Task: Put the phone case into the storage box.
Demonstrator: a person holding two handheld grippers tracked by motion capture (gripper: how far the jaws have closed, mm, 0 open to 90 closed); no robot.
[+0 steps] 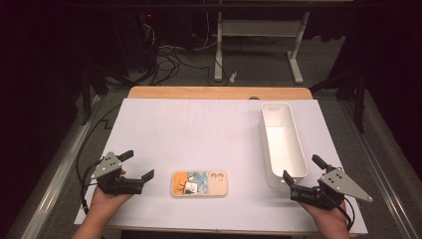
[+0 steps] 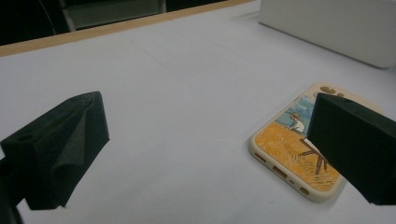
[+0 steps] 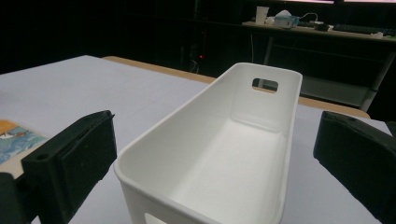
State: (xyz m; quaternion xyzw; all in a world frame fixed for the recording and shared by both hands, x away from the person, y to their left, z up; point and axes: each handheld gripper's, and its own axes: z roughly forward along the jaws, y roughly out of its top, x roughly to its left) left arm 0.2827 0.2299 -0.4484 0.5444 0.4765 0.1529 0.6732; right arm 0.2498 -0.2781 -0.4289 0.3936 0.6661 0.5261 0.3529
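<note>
A phone in a cream case with a painted picture (image 1: 199,183) lies flat near the front of the table, camera end to the right. It also lies ahead and to the right in the left gripper view (image 2: 299,144). My left gripper (image 1: 138,166) sits open just left of the phone, nothing between its jaws. A long white bin (image 1: 282,144) stands empty at the right, its near end close in the right gripper view (image 3: 219,154). My right gripper (image 1: 302,171) stands open at the bin's near end, its jaws either side of that end.
A white sheet (image 1: 199,129) covers the table, with a wooden edge (image 1: 219,92) at the back. Beyond it are a dark floor with cables (image 1: 169,59) and a white desk frame (image 1: 259,40).
</note>
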